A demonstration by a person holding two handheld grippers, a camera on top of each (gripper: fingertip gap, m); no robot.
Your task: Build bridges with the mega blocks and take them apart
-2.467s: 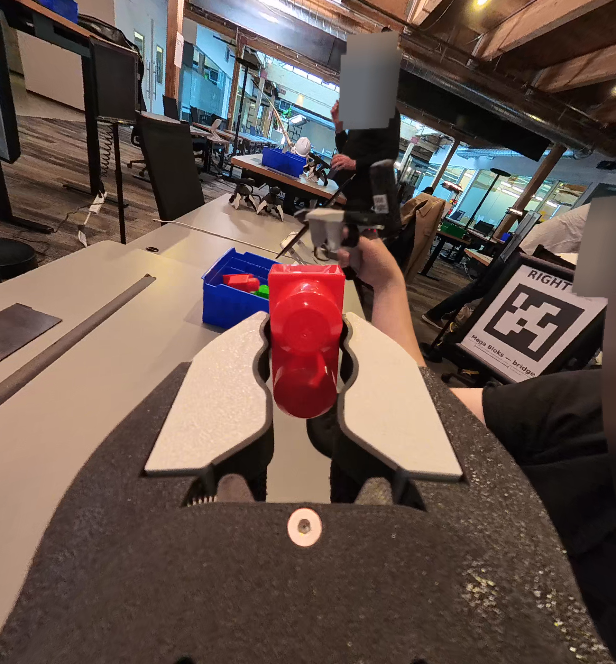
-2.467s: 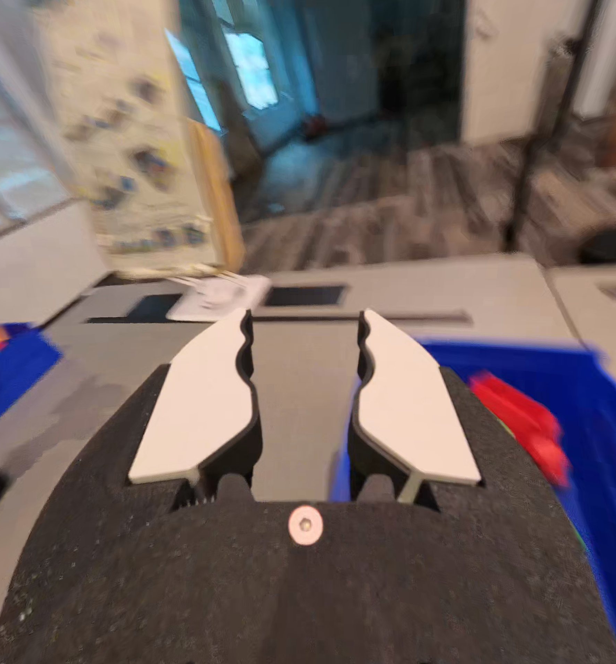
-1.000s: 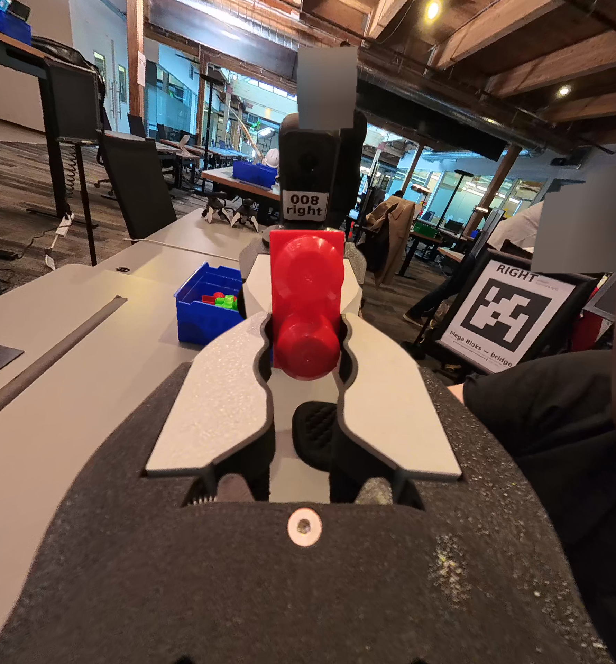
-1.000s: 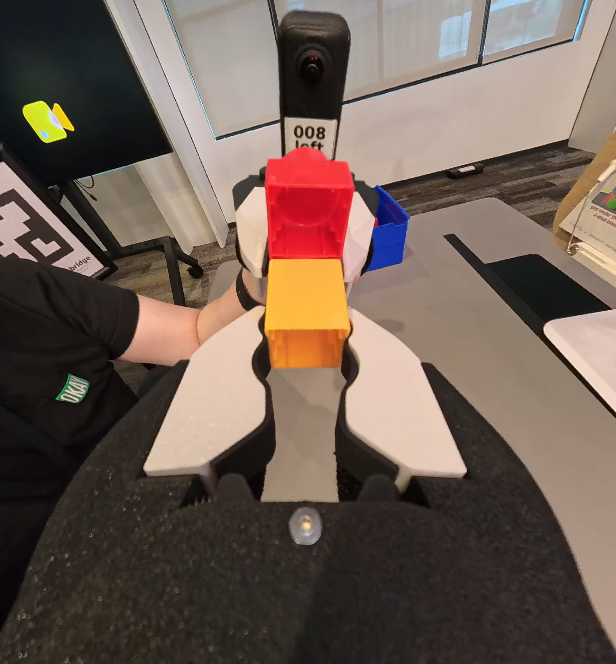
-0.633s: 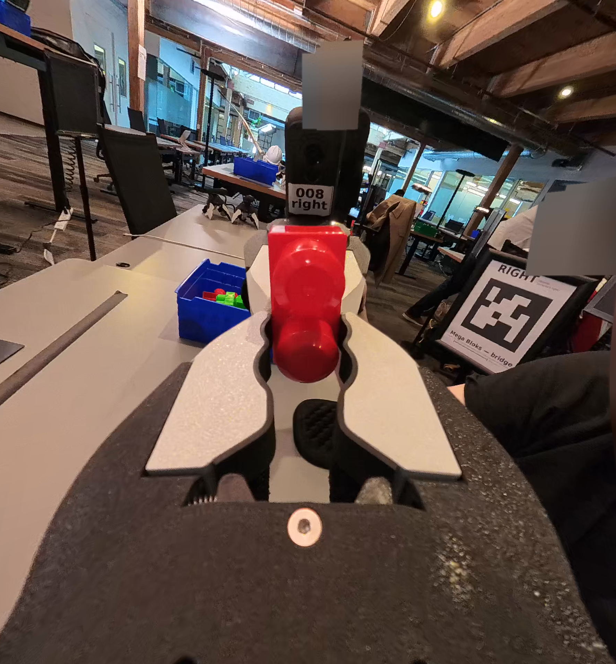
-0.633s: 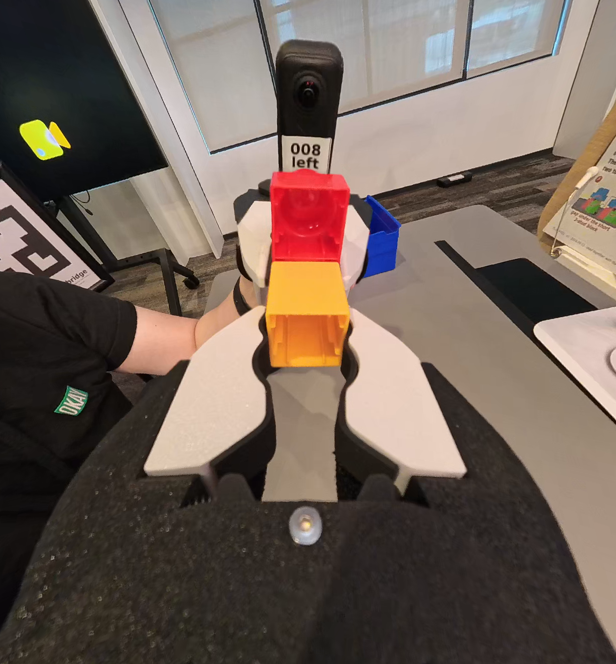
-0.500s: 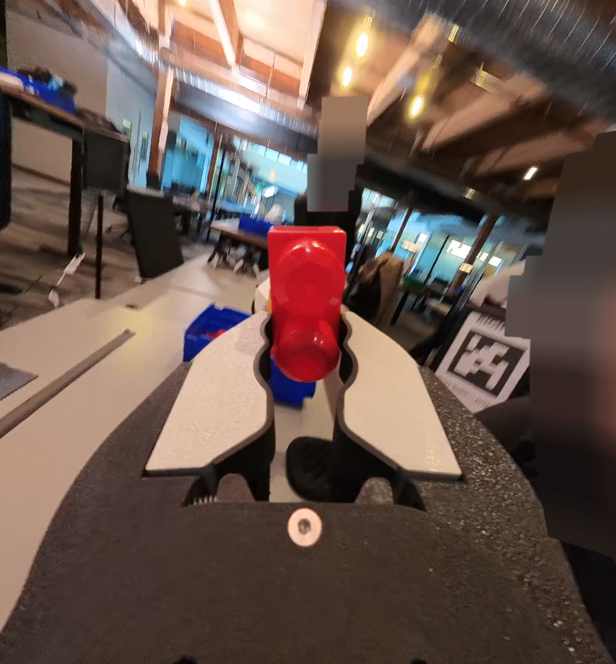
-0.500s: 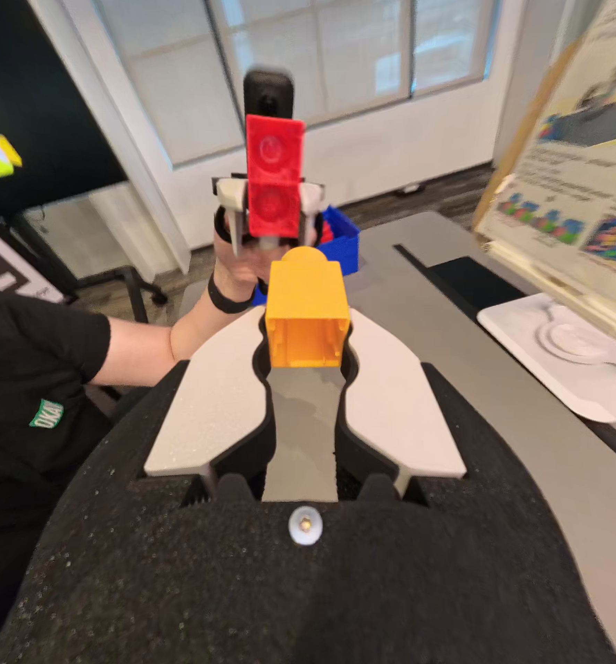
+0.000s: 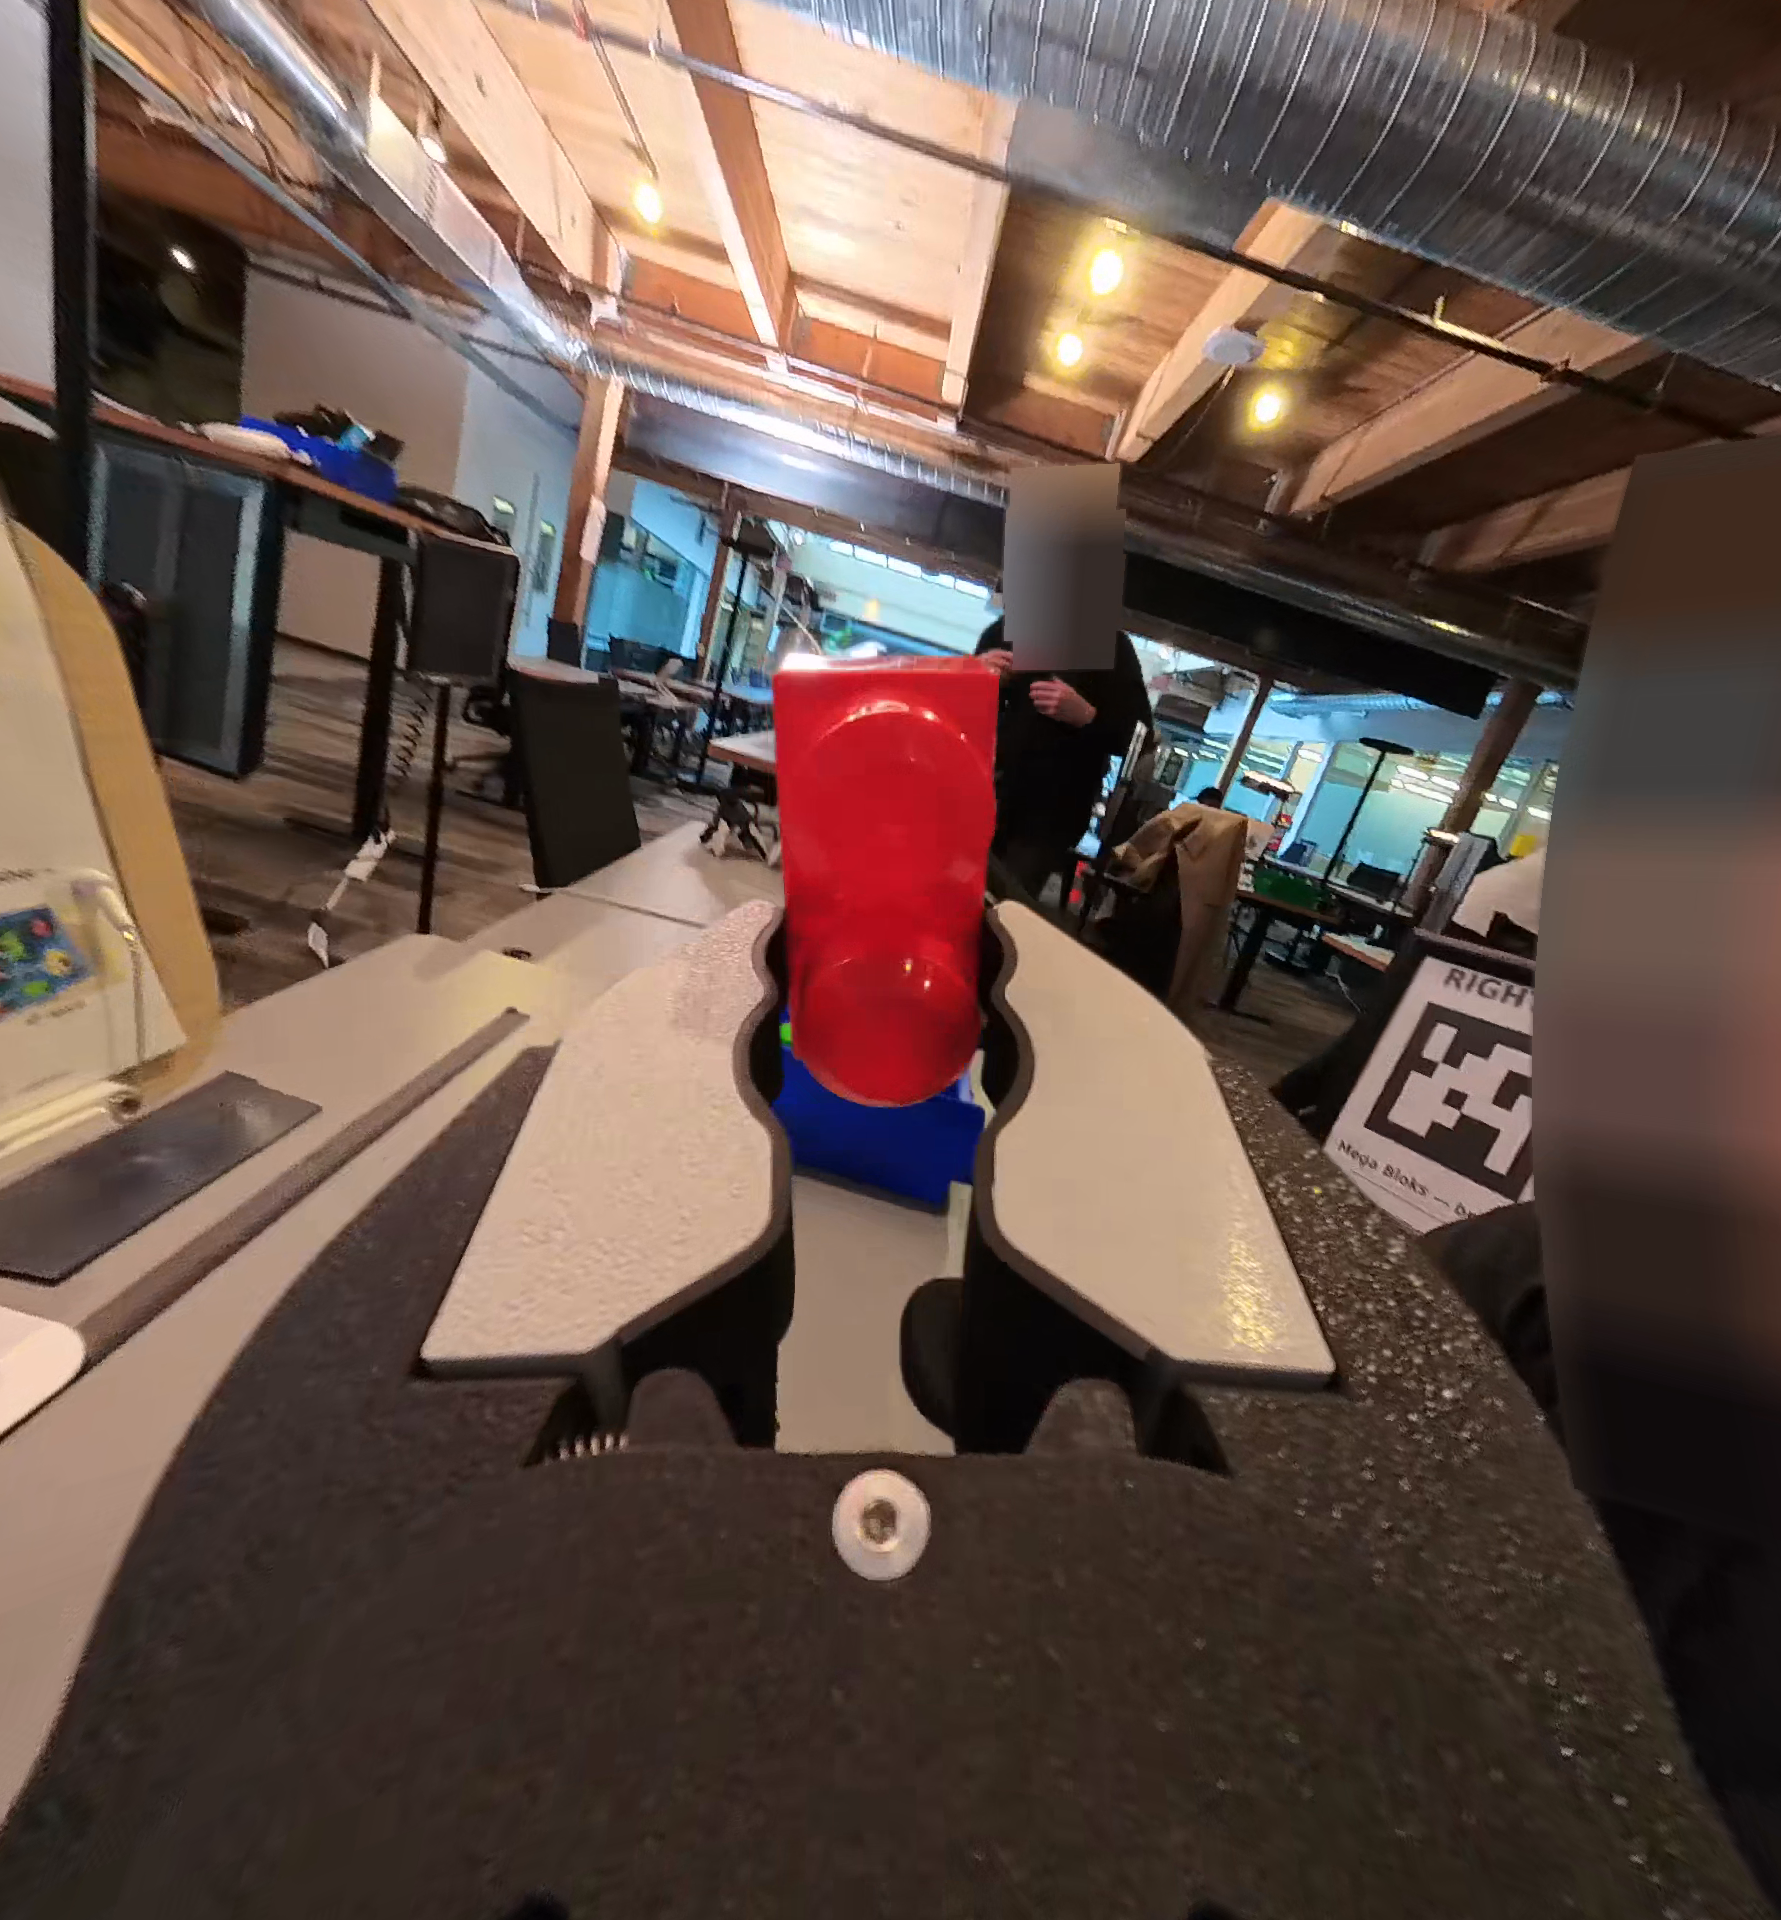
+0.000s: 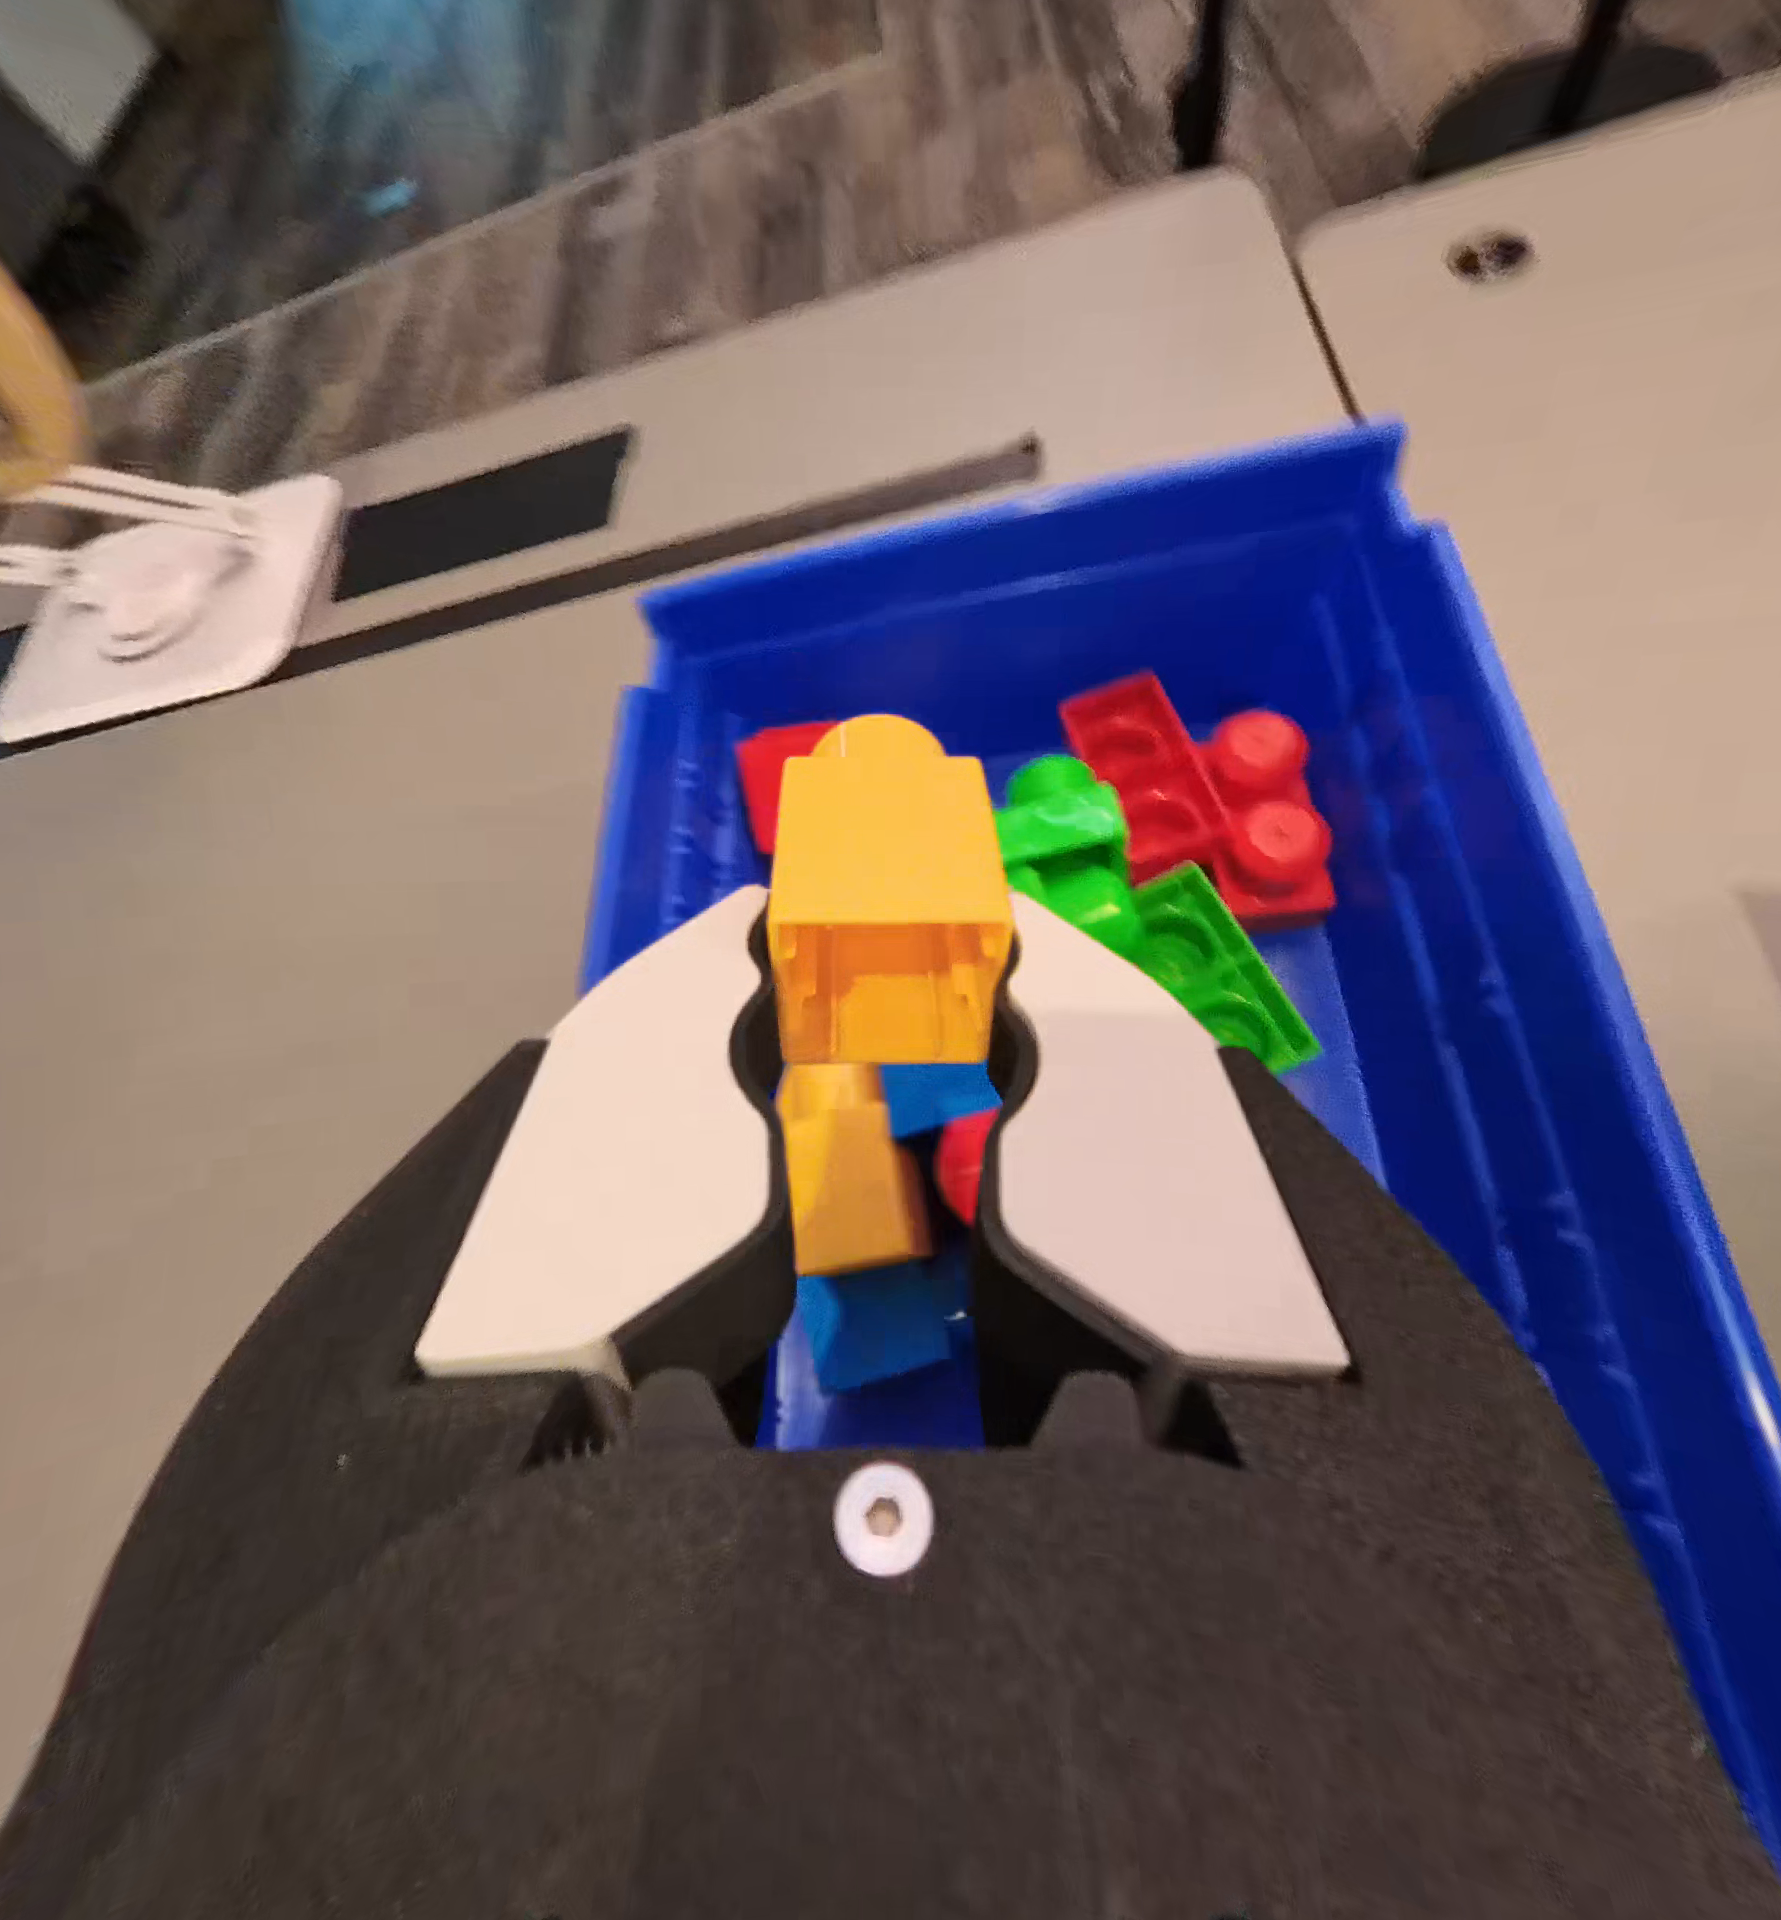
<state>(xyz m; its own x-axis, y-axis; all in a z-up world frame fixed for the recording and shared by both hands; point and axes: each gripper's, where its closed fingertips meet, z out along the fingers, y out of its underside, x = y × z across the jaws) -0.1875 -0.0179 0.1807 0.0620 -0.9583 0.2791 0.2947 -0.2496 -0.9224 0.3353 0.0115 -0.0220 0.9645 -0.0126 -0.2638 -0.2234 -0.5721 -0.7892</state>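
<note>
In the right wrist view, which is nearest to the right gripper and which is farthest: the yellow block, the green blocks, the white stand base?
1. yellow block: clamped between the right gripper fingers.
2. green blocks: in the blue bin, slightly right and beyond.
3. white stand base: far left on the table, outside the bin.

The red block (image 9: 884, 831) is shiny, smooth plastic, and the lamps gleam on its 2 round bumps. The yellow block (image 10: 884, 883) is smooth plastic too, but duller. The left gripper (image 9: 881, 997) has pale fingers (image 9: 647, 1132) with a fine, grainy skin (a bit like eggshell), and its black body looks rough and foamy with tiny sparkles. The right gripper (image 10: 886, 987) has the same pale fingers and rough black body. The blue bin (image 10: 1488, 935) is hard plastic with ridged walls. The grey table (image 10: 242, 935) is smooth and matt. The ceiling beams (image 9: 751, 239) are bare wood, and the big pipe (image 9: 1488, 135) is ribbed, shiny metal.
</note>
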